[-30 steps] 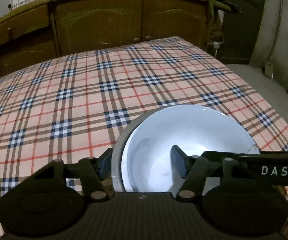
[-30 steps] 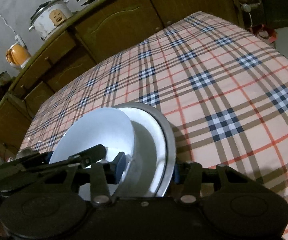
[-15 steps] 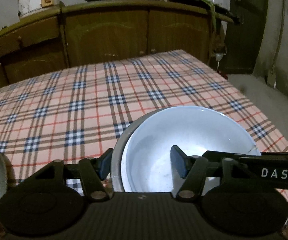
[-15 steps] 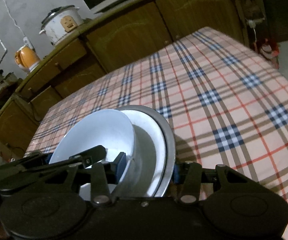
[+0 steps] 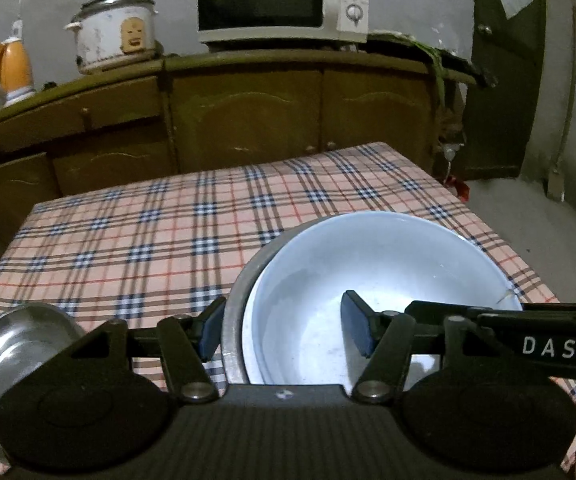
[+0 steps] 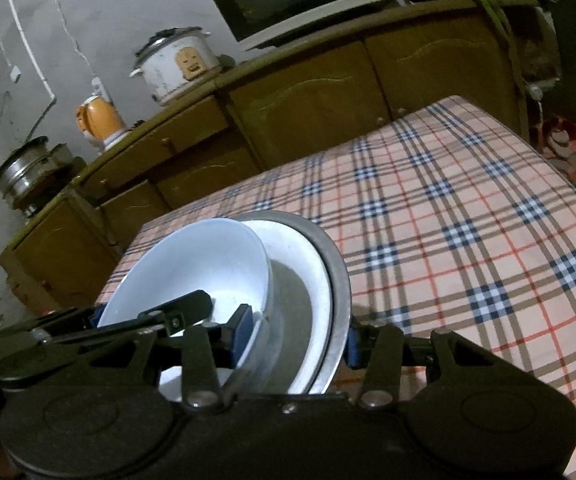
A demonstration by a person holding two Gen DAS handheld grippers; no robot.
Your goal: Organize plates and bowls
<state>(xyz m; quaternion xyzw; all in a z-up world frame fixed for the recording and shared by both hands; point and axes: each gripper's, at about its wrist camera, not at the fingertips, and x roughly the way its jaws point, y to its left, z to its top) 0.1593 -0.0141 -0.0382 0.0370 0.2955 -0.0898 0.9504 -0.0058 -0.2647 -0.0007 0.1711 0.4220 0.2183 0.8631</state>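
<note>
my left gripper (image 5: pixel 284 330) clamps the near rim of the stacked white bowl (image 5: pixel 372 292) and metal plate (image 5: pixel 235 300); my right gripper (image 6: pixel 298 338) pinches the opposite rim, so the stack hangs balanced above the checked tablecloth (image 5: pixel 160 240). a second metal bowl (image 5: pixel 6 354) sits at the table's near left corner.

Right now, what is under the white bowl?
The round white bowl sits in a white plate, nested inside a grey metal dish. What lies below the dish is hidden.
</note>
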